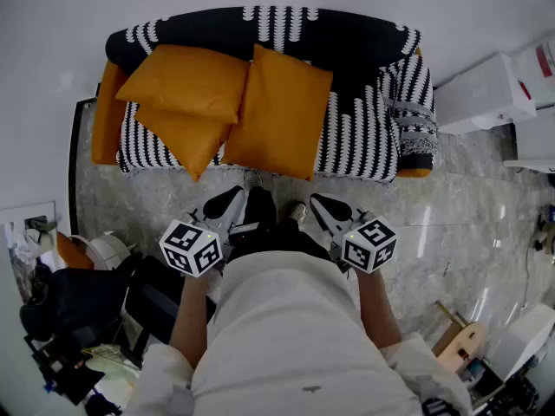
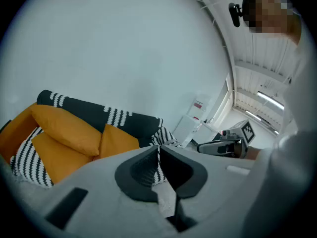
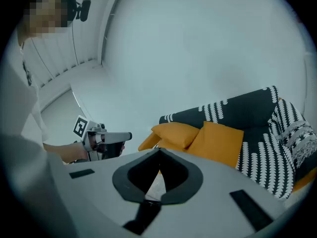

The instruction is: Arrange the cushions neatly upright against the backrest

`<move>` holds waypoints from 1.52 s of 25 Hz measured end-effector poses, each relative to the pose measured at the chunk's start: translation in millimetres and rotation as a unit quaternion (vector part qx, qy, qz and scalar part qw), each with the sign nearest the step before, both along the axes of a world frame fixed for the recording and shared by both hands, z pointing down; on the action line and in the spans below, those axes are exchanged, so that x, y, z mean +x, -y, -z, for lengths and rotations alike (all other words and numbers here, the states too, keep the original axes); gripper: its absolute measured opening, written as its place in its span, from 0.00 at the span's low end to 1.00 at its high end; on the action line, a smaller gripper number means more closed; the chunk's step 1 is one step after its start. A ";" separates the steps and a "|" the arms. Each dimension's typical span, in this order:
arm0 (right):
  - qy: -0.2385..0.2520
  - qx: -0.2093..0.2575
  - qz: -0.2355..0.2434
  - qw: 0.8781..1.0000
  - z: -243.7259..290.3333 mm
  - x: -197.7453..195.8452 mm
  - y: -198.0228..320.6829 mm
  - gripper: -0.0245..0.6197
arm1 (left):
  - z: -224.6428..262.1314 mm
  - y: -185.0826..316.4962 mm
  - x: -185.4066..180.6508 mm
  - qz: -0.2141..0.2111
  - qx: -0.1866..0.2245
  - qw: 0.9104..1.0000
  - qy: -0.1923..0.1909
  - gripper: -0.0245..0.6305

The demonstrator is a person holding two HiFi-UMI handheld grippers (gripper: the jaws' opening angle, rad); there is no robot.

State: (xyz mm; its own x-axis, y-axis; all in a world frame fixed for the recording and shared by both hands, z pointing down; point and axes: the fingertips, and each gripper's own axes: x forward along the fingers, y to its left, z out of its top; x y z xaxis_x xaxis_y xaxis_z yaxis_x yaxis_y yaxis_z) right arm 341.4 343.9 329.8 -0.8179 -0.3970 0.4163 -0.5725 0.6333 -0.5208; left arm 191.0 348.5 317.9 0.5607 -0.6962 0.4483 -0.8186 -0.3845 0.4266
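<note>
Left gripper [image 2: 158, 150] up front, jaws pressed together, nothing between them. Beyond it, the striped sofa [image 2: 124, 117] sits against the white wall [image 2: 124, 43]. A top cushion [image 2: 67, 128] lies tilted over a lower cushion [image 2: 49, 157], and a third cushion [image 2: 119, 140] leans just beside them. Right gripper [image 2: 203, 147] hangs off to the right.

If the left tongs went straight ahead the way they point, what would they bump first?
The left tongs would probably meet the striped sofa first, just right of the big orange cushion; depth is unclear.
</note>
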 end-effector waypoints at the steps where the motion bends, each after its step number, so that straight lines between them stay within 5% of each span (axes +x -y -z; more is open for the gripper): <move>1: 0.000 0.000 -0.001 1.000 0.3 1.2 -0.3 0.05 | 0.4 -0.3 0.9 -0.001 0.000 1.000 0.001 0.07; 24: 0.021 -0.014 -0.027 0.999 -0.5 12.5 -8.9 0.05 | -0.7 -11.9 6.2 0.000 0.001 1.000 0.005 0.07; 38: 0.015 -0.037 -0.090 0.995 -13.9 52.4 -10.9 0.05 | -2.6 16.5 -22.2 0.002 0.000 0.999 0.051 0.07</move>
State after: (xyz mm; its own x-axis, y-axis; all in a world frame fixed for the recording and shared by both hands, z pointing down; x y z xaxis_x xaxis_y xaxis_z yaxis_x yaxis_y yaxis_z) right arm 393.9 354.8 343.7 -0.7489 -0.5075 0.4260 -0.6564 0.4806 -0.5815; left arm 168.8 332.0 320.4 0.5096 -0.6978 0.5034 -0.8592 -0.3818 0.3405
